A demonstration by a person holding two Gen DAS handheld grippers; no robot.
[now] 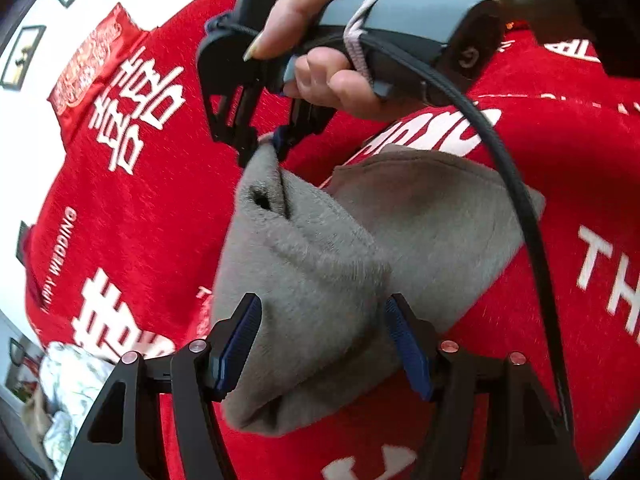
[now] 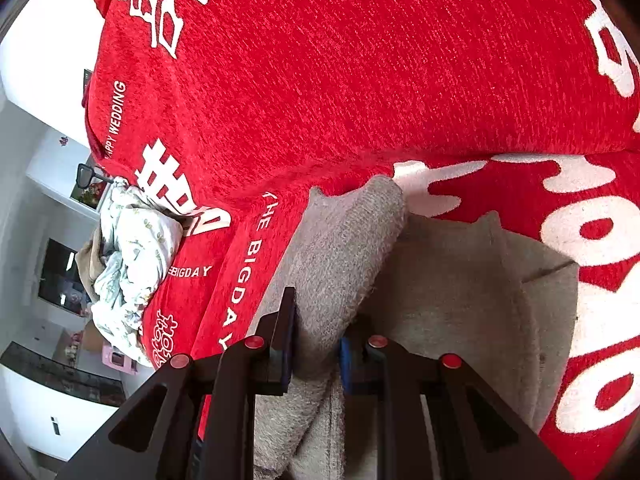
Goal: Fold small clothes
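Fuzzy grey garment; nubby red cover

the left gripper straddles a grey garment on the red cover. at twelve o'clock the right gripper, held by a hand, pinches its corner.

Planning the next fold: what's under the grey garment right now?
The grey garment lies on a red printed cover; red shows all around it. Its folded layers hide whatever is directly beneath, so nothing else can be confirmed there.
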